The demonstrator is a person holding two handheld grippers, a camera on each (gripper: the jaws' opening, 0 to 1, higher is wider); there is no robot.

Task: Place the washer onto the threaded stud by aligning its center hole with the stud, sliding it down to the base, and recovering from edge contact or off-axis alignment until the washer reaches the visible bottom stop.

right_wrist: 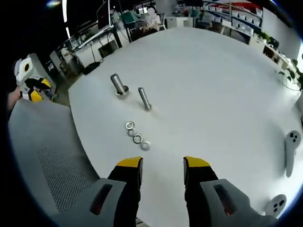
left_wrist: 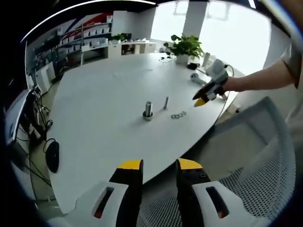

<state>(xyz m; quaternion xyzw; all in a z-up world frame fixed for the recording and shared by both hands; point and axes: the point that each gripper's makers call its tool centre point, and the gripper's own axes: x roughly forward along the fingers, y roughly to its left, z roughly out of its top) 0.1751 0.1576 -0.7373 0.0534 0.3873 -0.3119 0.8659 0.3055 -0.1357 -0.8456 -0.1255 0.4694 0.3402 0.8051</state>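
Claws first: right claw (right_wrist: 162,165) rises at the bottom of the right gripper view, yellow tips apart, holding nothing, hovering above the near part of the white table (right_wrist: 213,75). Left claw (left_wrist: 159,166), seen in the left gripper view, likewise stands with tips apart and empty, back from the table edge and over a grey mesh chair (left_wrist: 255,179).

Washers (right_wrist: 136,135): a short row of small metal rings lying flat on the table, just ahead of the right claw and slightly to its left in its view. They are loose and none is picked up. Their place near the edge suggests they were laid out for easy reach.

Studs: thin threaded stud (right_wrist: 144,99) standing upright beyond the washers, bare along its length; thicker stud (right_wrist: 118,84) on a round base just beside it, further off. Neither carries a washer, so the task looks not yet begun; which stud is meant cannot be told.

Far items: black mouse (left_wrist: 52,156) at the table's side, potted plant (left_wrist: 183,47) at the far end, white handheld controllers (right_wrist: 291,151) to one side.
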